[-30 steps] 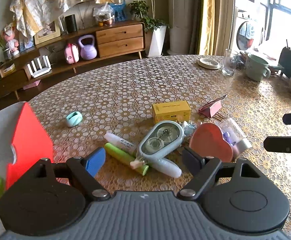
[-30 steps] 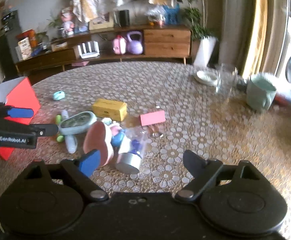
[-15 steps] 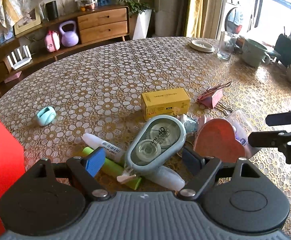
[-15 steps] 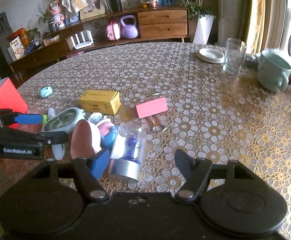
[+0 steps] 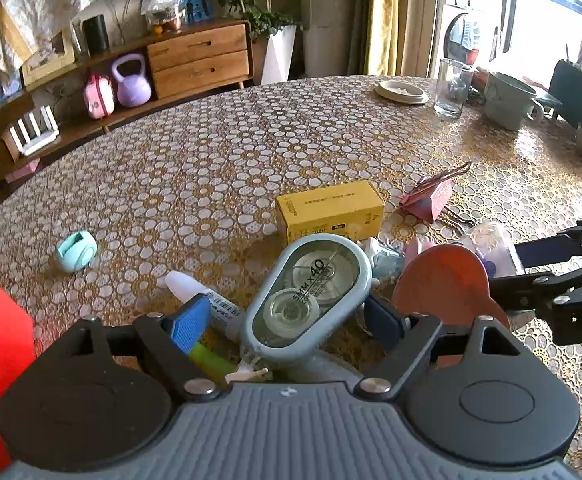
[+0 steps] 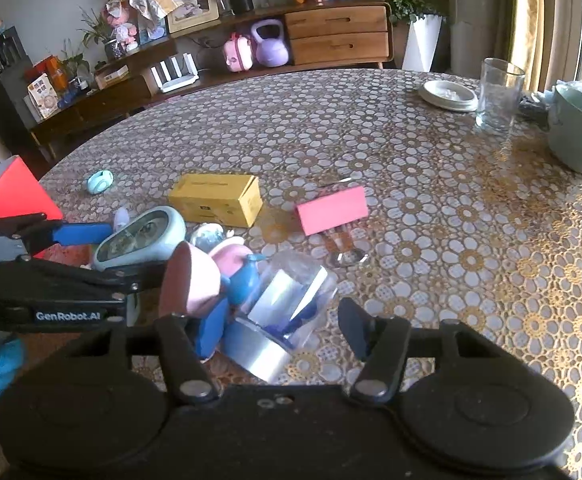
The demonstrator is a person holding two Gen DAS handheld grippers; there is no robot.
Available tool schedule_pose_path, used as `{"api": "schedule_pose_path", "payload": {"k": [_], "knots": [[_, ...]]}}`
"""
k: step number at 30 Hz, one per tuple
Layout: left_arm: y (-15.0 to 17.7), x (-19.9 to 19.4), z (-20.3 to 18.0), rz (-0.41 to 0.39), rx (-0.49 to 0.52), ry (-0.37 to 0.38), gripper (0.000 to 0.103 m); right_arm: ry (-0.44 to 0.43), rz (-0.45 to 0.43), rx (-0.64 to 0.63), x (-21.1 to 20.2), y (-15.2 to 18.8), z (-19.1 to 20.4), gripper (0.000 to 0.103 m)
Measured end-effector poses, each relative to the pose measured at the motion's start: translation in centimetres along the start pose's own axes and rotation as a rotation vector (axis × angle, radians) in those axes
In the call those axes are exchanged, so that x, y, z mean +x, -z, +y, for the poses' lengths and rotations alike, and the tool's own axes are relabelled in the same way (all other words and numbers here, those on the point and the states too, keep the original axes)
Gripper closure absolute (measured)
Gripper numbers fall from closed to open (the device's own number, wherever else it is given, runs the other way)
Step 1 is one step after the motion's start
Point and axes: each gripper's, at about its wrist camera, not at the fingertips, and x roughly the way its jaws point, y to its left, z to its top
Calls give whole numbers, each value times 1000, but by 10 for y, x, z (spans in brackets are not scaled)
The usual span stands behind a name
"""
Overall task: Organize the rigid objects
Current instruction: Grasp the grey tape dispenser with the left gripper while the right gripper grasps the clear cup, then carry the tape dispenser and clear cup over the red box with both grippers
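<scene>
The left gripper [image 5: 287, 316] stands wide apart, and between its blue ribbed pads lies a correction tape dispenser [image 5: 311, 296]: an oval of pale grey-blue plastic with a clear window, two reels and printed text. The pads do not press on it, so nothing is held. Under the dispenser lie a green pen [image 5: 207, 356] and a white glue stick [image 5: 199, 286] with a barcode label. The right gripper [image 6: 283, 326] has its jaws about half open and they have just been closing; between them lies a clear plastic jar [image 6: 287, 300] on its side, with a shiny silver lid and blue things inside, but I cannot tell if the pads touch it. Just beside the jar, leaning against the pile, is a heart-shaped box [image 6: 189, 280] of matte pink-brown plastic. All this lies at the near edge of a round table [image 5: 251, 152] covered with a glossy cloth of white and gold flower pattern. Behind the pile is a yellow cardboard box [image 5: 329, 210], and near it a pink binder clip [image 6: 333, 210] with metal handles. Well apart, to the left, sits a small mint tape roller [image 5: 76, 251]. At the far side stand a drinking glass [image 6: 499, 96], a white dish [image 6: 447, 96] and a pale green mug [image 6: 579, 132].
</scene>
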Motion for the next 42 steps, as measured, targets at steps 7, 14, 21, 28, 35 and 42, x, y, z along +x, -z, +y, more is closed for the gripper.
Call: {"api": "schedule_pose_path", "payload": {"k": [7,14,21,28,35,42], "knots": [[-2,-2,-3,-25,19,14,37,-4,-4,8,0,2,2,49],[-4,-5,-8,-23,15,9,47,27,-21,-7,-5,6,5,57],[-4,-13,-10,-14,3,-25,57,57,-41,6,-19,12,2,61],[-2,-28,-7,-21,-37,-36,57,60,-73,8,-45,17,4,61],[-1,-55,-1,-39,-95,-35,57,41,-114,-23,-76,16,22,61],[1,-94,6,-61,-134,-35,57,24,-153,-61,-106,15,48,61]]}}
